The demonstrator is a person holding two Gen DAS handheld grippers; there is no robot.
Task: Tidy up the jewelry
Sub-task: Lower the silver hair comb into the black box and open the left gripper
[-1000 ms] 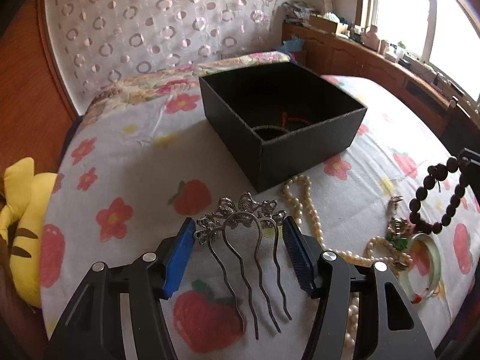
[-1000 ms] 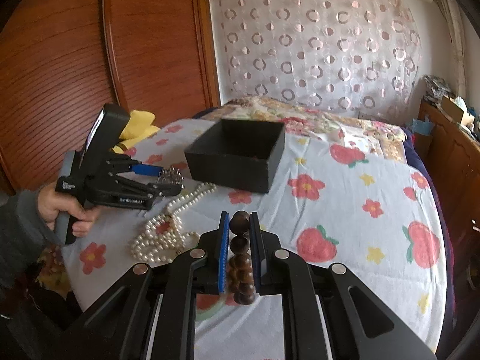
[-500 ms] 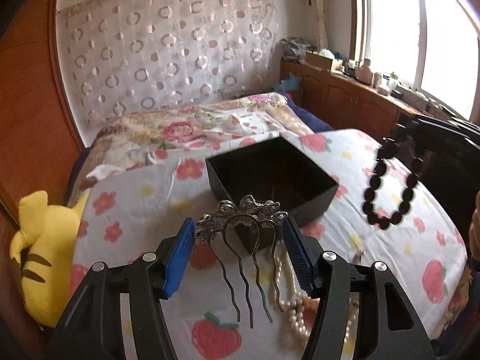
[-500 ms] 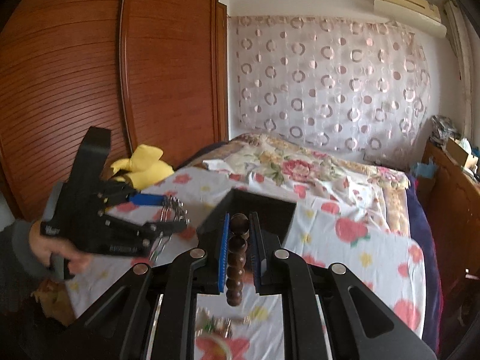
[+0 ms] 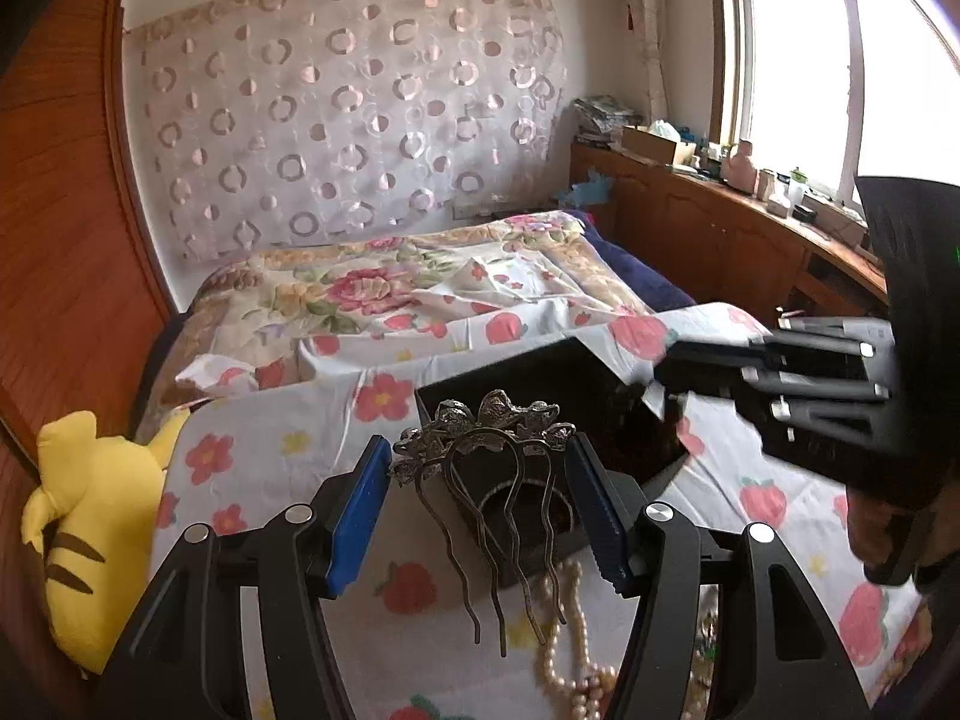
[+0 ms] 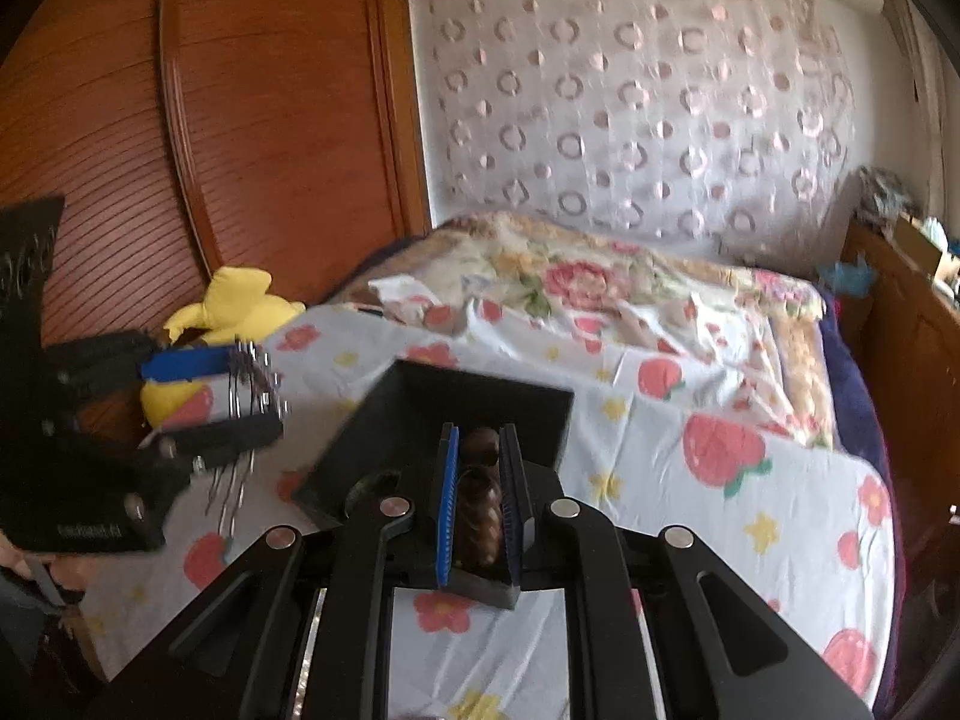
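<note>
My left gripper (image 5: 480,459) is shut on a silver hair comb (image 5: 489,426) with a flowered top, its prongs hanging down, held above the near side of the open black box (image 5: 570,372). My right gripper (image 6: 480,450) is shut on a dark brown bead bracelet (image 6: 478,501) and holds it over the black box (image 6: 468,396). In the right wrist view the left gripper (image 6: 252,384) and comb sit left of the box. In the left wrist view the right gripper's body (image 5: 798,384) reaches over the box from the right. A pearl necklace (image 5: 567,648) lies on the sheet below.
The box stands on a bed sheet (image 5: 288,450) printed with strawberries and flowers. A yellow plush toy (image 5: 90,540) lies at the bed's left edge by the wooden wardrobe (image 6: 180,150). A wooden cabinet (image 5: 720,228) runs under the window at right.
Both grippers have risen from the sheet and moved in over the black box with their loads. The right gripper has come close beside the left. The bracelet now hangs above the box opening.
</note>
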